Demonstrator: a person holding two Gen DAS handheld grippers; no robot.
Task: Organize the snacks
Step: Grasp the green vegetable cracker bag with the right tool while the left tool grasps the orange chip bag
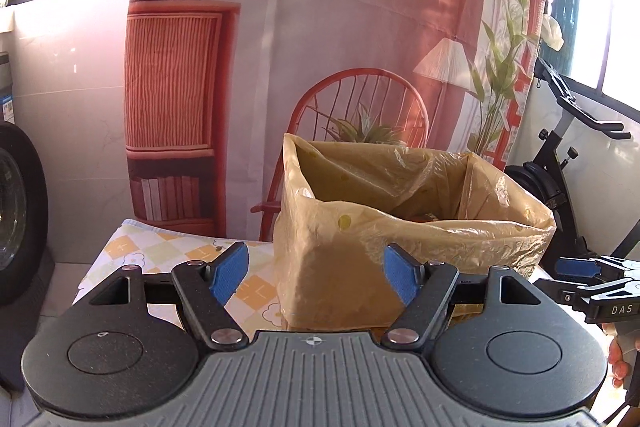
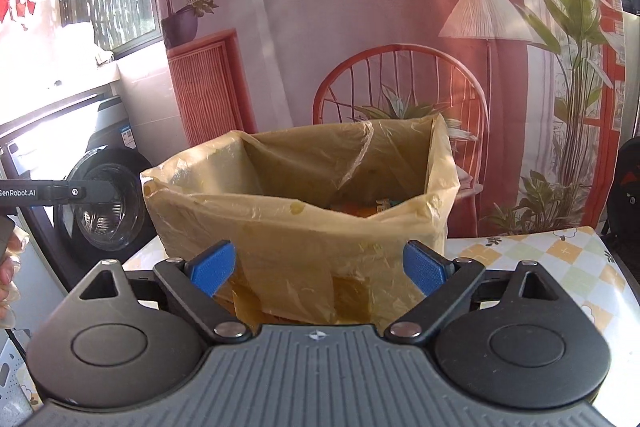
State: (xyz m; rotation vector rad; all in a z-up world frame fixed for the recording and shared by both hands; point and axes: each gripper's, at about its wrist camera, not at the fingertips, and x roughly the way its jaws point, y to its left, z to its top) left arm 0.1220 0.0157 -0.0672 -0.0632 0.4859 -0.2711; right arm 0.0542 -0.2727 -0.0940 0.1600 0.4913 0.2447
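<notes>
Snacks [image 2: 360, 207] show only as a few orange and coloured scraps deep inside the box [image 2: 304, 227], which is lined with a yellowish plastic bag and stands on a table [image 2: 560, 259] with a checked yellow and green cloth. In the left wrist view the box [image 1: 400, 227] sits at about 1 o'clock from the left gripper [image 1: 316, 273], whose blue pads [image 1: 228, 273] are spread apart with nothing between them, only the near corner of the box showing beyond the gap. In the right wrist view the box fills the middle, at 12 o'clock from the right gripper [image 2: 316, 269]; its blue pads [image 2: 210, 269] stand wide, released, and grasp nothing, though the bag's front hangs behind the gap. The right gripper [image 1: 592, 279] also shows at 3 o'clock in the left view, with part of a hand [image 1: 618, 367] below it. A printed curtain [image 2: 360, 7] with a chair, lamp and plants hangs behind the table, and a washing machine [image 2: 100, 203] stands at 9 o'clock in the right view.
</notes>
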